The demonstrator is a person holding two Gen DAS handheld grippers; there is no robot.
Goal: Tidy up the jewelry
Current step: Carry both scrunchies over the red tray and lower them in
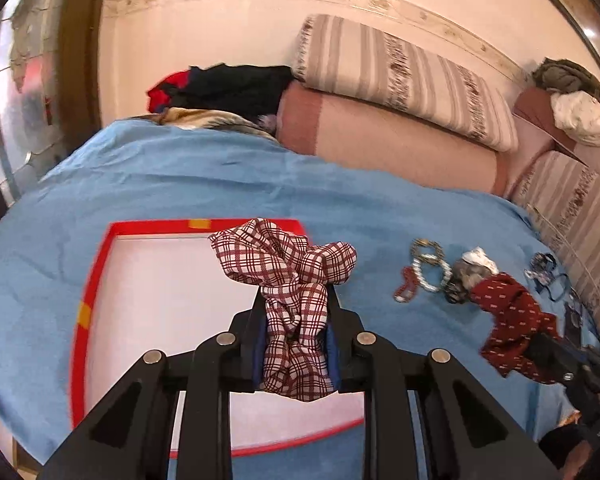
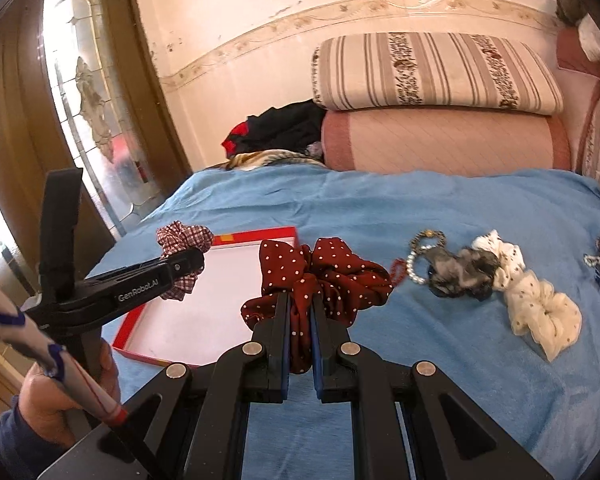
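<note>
Left gripper (image 1: pixel 296 300) clamps an upright plaid scrunchie (image 1: pixel 288 280); right gripper (image 2: pixel 300 304) clamps an upright dotted scrunchie (image 2: pixel 320 276).

The left wrist view looked forward and downward along its gripper (image 1: pixel 296 300), close above the bed (image 1: pixel 180 184), toward the wall. The right wrist view faced the same way from further right, along its own gripper (image 2: pixel 300 308). Both shared the red tray (image 1: pixel 96 276), the striped pillow (image 1: pixel 400 76) and the door (image 2: pixel 16 128).
</note>
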